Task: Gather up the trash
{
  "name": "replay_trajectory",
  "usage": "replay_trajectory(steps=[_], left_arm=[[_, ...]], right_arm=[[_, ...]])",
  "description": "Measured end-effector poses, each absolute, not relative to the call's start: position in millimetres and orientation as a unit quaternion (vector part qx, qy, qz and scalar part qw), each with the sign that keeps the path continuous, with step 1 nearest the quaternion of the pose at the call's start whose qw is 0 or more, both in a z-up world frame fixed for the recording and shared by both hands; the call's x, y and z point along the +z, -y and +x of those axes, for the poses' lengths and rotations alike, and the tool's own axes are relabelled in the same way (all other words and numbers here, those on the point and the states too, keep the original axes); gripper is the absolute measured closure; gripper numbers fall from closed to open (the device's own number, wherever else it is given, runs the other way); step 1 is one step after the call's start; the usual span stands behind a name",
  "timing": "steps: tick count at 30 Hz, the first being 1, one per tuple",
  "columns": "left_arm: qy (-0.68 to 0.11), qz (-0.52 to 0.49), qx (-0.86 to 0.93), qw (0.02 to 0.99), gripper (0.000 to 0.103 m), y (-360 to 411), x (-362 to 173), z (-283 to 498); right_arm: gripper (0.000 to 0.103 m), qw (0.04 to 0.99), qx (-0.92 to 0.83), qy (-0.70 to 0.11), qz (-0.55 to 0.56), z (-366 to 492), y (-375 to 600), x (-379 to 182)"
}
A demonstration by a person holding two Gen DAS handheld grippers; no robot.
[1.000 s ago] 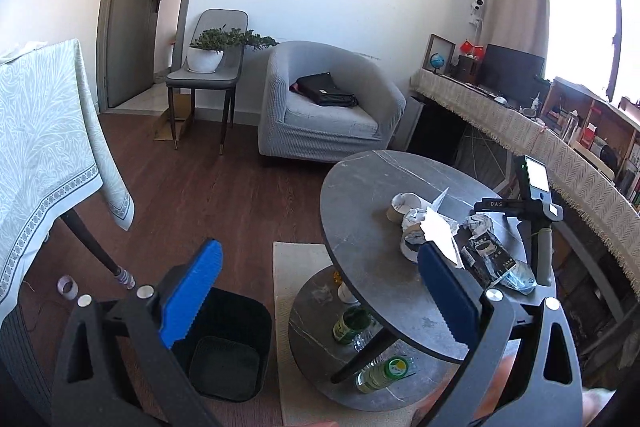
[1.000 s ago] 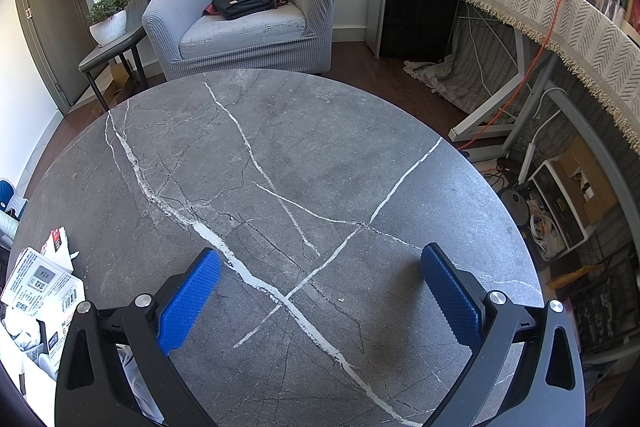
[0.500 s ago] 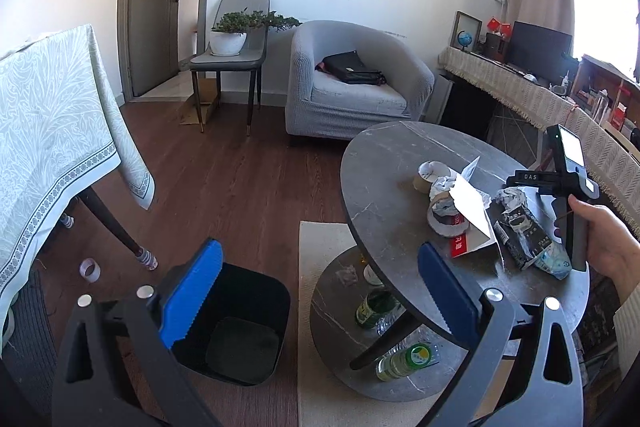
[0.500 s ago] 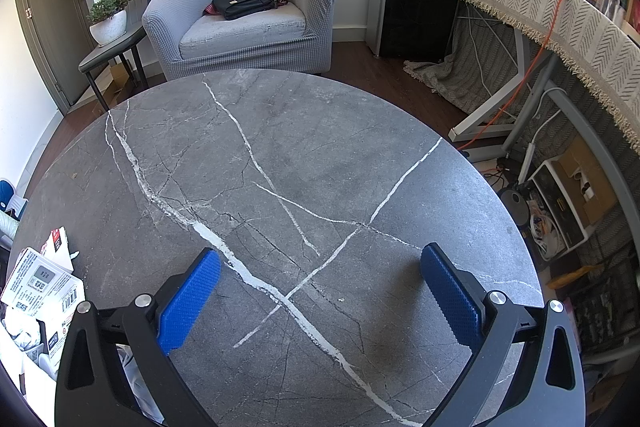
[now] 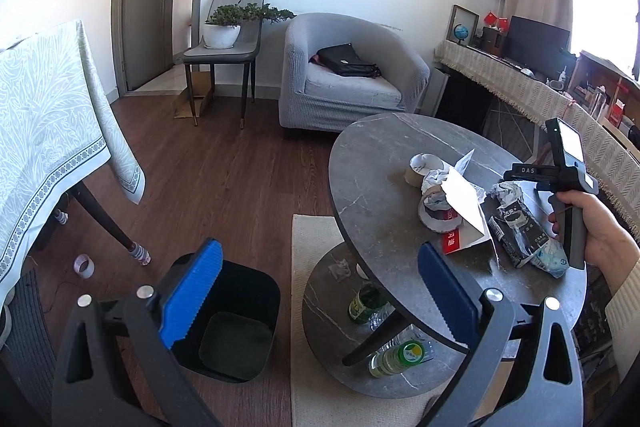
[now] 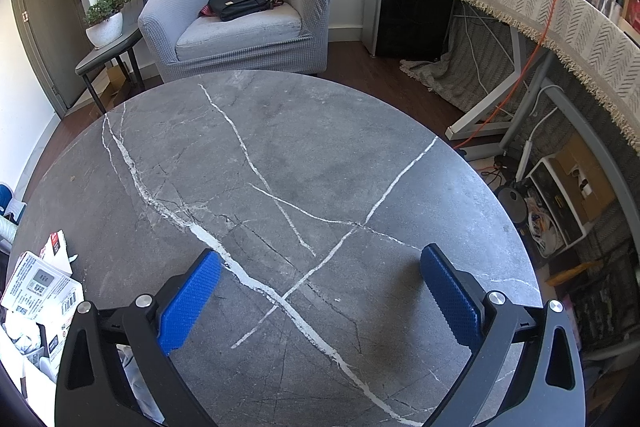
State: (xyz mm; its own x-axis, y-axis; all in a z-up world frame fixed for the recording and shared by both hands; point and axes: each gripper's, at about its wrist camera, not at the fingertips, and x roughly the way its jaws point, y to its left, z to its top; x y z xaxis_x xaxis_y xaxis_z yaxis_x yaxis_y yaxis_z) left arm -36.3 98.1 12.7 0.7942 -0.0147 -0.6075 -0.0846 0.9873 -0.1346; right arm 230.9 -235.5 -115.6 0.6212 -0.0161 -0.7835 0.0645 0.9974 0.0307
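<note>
On the round grey marble table [image 5: 372, 163] sits the whole pile I'm after: a crumpled dark snack wrapper [image 5: 520, 231], a white torn paper box [image 5: 464, 207] with a red flap, two squat paper cups [image 5: 434, 211] stuffed with tissue, and a ball of crumpled paper [image 5: 506, 191]. My left gripper [image 5: 316, 291] hangs out over the floor with its blue pads spread wide and nothing between them, the black bin [image 5: 236, 319] just below it beside the table. My right gripper [image 6: 320, 295] is likewise spread and empty, low over bare marble, with the trash off at its left edge (only the printed box [image 6: 38, 287] really shows there).

I'd judge all of it feather-light and soft. The wrapper looks glossy film, so probably slippery and prone to spring back; I'd pinch it across its middle, where it is bunched. Its long axis runs from the crumpled end near the far side of the pile toward the pale blue end nearest the hand [image 5: 596, 227] holding the right tool, slanting down-right in the left view. The box is stiffer but thin card that will likely crush; its open white flap stands up, pointing away from me, and that upright edge seems the easiest place to take hold. The cups stand upright, mouths up, and a rim pinch should do.
</note>
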Motion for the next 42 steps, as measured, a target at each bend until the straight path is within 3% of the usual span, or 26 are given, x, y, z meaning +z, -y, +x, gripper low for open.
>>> replay_trajectory(steps=[9, 15, 20, 27, 34, 38, 42], left_arm=[[-0.325, -0.081, 0.014, 0.942, 0.003, -99.7, 14.1, -39.2], [-0.325, -0.075, 0.019, 0.942, 0.003, -102.3, 14.0, -43.4], [-0.33, -0.076, 0.022, 0.941, 0.003, -102.1, 9.3, -43.0], [-0.347, -0.071, 0.023, 0.935, 0.003, -85.7, -3.7, -41.0], [-0.337, -0.028, 0.048, 0.94, 0.003, -75.0, -20.9, -38.5], [-0.347, -0.064, 0.037, 0.935, 0.003, -79.1, -25.9, -27.6], [-0.323, -0.019, 0.056, 0.945, 0.003, -70.5, -19.4, -26.4]], right_arm=[[0.003, 0.93, 0.023, -0.362, 0.054, 159.3, 229.7, -45.8], [0.003, 0.943, 0.053, -0.323, 0.057, 87.6, 206.9, -27.8], [0.003, 0.947, 0.092, -0.308, -0.015, 41.5, 165.1, -29.0], [0.003, 0.934, 0.148, -0.325, -0.026, 32.9, 145.0, -64.7], [0.003, 0.938, 0.16, -0.307, -0.021, 22.2, 133.0, -62.7], [0.003, 0.939, 0.165, -0.298, -0.034, 16.5, 129.2, -62.9], [0.003, 0.942, 0.168, -0.289, -0.03, 12.6, 134.9, -60.3]])
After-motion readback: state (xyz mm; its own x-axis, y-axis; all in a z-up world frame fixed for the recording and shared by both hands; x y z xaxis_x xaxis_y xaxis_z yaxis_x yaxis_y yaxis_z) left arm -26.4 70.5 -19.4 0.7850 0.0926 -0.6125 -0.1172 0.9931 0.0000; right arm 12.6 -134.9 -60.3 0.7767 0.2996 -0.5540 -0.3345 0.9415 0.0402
